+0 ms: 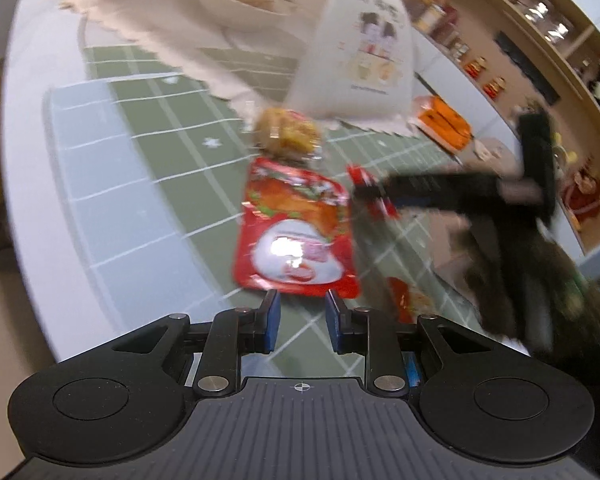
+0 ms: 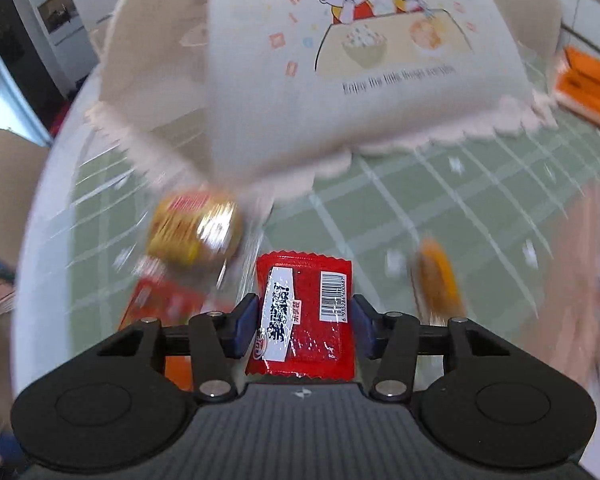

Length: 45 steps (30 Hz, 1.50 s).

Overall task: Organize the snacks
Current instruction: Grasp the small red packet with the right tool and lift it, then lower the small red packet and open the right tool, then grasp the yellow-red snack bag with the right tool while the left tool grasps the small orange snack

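Observation:
My right gripper (image 2: 305, 312) is shut on a small red snack packet (image 2: 305, 320) with a barcode, held above the green checked mat (image 2: 380, 216). It also shows in the left wrist view (image 1: 370, 194), blurred, with the packet (image 1: 360, 176) in its fingers. My left gripper (image 1: 302, 312) is open and empty, just short of a large red snack pouch (image 1: 296, 236) lying on the mat (image 1: 140, 148). A round yellow-wrapped snack (image 1: 288, 132) lies beyond the pouch, also seen in the right wrist view (image 2: 194, 232). A white fabric storage box (image 2: 360, 60) with a cartoon print stands behind.
An orange packet (image 1: 444, 126) lies at the far right of the mat, also in the right wrist view (image 2: 588, 84). A small orange snack (image 2: 438, 276) and a red pouch (image 2: 160, 304) lie near my right gripper. Wooden shelves (image 1: 540, 28) with jars stand beyond the round white table (image 1: 28, 140).

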Each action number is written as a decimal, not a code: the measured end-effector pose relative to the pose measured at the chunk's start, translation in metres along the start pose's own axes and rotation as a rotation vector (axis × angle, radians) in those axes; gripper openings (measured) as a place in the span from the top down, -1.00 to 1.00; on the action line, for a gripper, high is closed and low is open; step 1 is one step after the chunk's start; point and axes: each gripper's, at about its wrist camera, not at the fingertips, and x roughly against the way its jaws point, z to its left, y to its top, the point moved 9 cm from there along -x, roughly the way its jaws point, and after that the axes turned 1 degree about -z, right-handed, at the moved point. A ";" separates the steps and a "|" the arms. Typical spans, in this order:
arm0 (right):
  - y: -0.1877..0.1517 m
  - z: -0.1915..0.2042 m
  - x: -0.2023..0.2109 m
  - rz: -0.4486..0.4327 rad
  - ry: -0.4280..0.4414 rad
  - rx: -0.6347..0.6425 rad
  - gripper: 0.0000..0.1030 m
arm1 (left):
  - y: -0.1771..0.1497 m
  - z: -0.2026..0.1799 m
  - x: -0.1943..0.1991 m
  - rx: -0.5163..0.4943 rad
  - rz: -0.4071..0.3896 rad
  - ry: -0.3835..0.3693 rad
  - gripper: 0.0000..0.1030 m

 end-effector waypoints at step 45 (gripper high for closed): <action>-0.201 -0.084 0.132 0.014 -0.246 -0.254 -0.59 | 0.039 -0.125 -0.135 -0.532 0.118 0.069 0.37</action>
